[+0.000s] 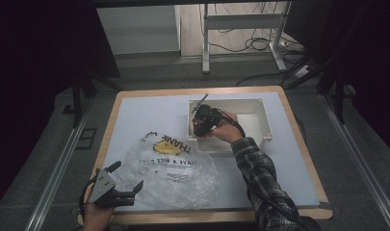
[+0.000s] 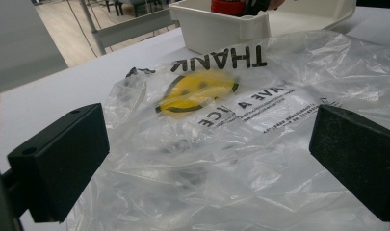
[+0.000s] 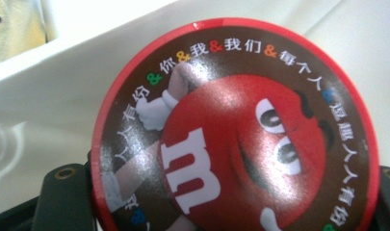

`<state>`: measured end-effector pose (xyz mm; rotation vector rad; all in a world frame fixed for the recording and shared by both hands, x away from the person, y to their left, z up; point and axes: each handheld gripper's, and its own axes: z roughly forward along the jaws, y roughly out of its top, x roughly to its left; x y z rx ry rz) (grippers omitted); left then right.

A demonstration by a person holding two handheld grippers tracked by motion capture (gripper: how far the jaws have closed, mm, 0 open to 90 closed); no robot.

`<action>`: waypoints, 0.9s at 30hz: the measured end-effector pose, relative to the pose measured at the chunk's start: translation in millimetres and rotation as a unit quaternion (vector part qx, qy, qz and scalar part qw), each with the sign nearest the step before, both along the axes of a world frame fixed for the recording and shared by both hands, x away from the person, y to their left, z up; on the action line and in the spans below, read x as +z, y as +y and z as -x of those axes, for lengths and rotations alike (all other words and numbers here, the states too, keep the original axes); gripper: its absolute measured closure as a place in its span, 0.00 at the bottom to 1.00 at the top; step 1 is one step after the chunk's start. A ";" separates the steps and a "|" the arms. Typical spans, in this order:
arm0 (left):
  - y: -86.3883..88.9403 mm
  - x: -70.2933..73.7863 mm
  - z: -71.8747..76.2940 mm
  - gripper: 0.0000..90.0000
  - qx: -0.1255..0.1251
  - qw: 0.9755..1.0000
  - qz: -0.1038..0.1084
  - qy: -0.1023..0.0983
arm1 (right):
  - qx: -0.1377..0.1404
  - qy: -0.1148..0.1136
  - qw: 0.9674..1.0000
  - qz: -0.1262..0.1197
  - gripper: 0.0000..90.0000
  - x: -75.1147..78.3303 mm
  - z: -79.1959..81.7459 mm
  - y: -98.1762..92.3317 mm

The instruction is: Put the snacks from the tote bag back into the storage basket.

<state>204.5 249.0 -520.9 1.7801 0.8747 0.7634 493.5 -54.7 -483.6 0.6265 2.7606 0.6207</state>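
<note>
Candy tin, round and red-rimmed, sits clamped in my right tool over the white bin, my left tool gaping beside the plastic bag; its slick lid could, I judge, slip free.

One white bin; one clear plastic bag; one round red-rimmed candy tin, between the right gripper's fingers.
</note>
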 end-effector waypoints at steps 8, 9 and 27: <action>0.0 -0.1 0.0 0.00 0.000 1.000 -0.002 0.000 | 0.005 0.007 1.000 0.004 0.29 -5.6 -5.2 2.8; 0.0 -0.1 0.0 0.00 0.000 1.000 -0.002 0.000 | 0.004 0.007 1.000 0.004 0.29 -6.0 -6.0 2.7; -0.7 -0.4 0.2 0.00 -0.001 1.000 -0.005 0.001 | 0.025 0.028 0.999 -0.005 0.28 -14.8 -17.7 1.6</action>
